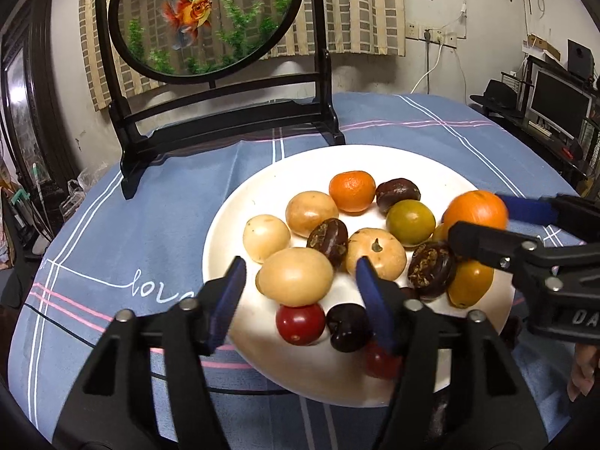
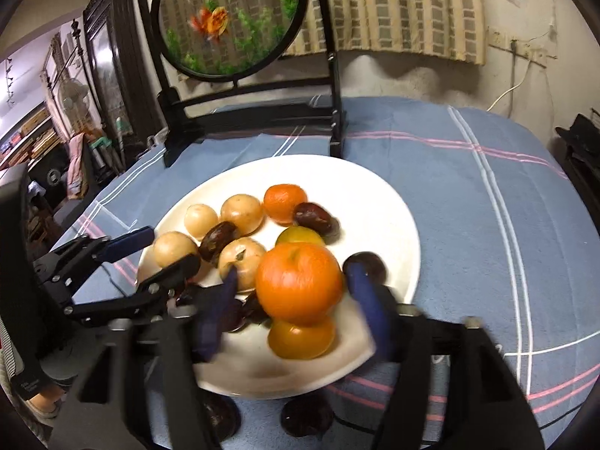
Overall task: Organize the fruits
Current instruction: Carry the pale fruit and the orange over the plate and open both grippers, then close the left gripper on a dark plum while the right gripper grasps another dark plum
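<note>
1. The round white ceramic plate (image 1: pixel 232 225) held nearly all the fruit, mixed by kind.
2. On it, the big orange (image 2: pixel 300 284) sat between the right gripper's (image 2: pixel 296 294) spread jaws, seemingly unpinched.
3. The left gripper (image 1: pixel 302 292) gaped, empty, over the plate's near edge; sorting seemed barely begun.

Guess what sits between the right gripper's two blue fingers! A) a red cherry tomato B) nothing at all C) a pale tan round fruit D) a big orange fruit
D: in the right wrist view the big orange fruit sits between the right gripper's blue fingers, over the white plate; the pads do not seem to press it, with a gap showing on both sides.
</note>
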Action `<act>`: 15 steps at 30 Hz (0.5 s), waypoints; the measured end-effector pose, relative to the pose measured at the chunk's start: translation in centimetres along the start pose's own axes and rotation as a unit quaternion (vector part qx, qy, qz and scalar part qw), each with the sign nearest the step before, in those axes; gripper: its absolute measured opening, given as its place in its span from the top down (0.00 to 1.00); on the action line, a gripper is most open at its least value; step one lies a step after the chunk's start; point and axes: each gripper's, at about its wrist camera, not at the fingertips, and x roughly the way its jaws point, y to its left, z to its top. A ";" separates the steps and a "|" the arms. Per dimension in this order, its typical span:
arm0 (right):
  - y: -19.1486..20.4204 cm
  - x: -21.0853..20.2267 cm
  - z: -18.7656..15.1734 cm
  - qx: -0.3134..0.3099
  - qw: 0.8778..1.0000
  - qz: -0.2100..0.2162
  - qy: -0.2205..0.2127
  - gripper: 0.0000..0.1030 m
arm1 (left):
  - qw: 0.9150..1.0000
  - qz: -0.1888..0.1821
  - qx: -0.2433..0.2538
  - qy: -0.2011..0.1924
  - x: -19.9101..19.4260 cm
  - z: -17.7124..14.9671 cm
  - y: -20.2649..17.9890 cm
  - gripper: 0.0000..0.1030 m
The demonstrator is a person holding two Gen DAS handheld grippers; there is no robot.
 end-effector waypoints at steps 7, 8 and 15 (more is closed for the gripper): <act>-0.6 -2.9 0.1 0.014 1.000 0.007 -0.027 0.33 | 1.000 0.005 0.003 -0.019 -2.0 -0.4 -0.1 0.36; -0.8 -3.6 -0.1 0.019 0.999 0.006 -0.030 0.33 | 1.000 0.004 0.001 -0.021 -2.5 -0.5 0.0 0.36; -1.6 -6.4 -2.7 0.041 0.998 0.010 -0.040 0.33 | 0.999 0.002 -0.005 -0.035 -5.5 -2.5 -0.1 0.32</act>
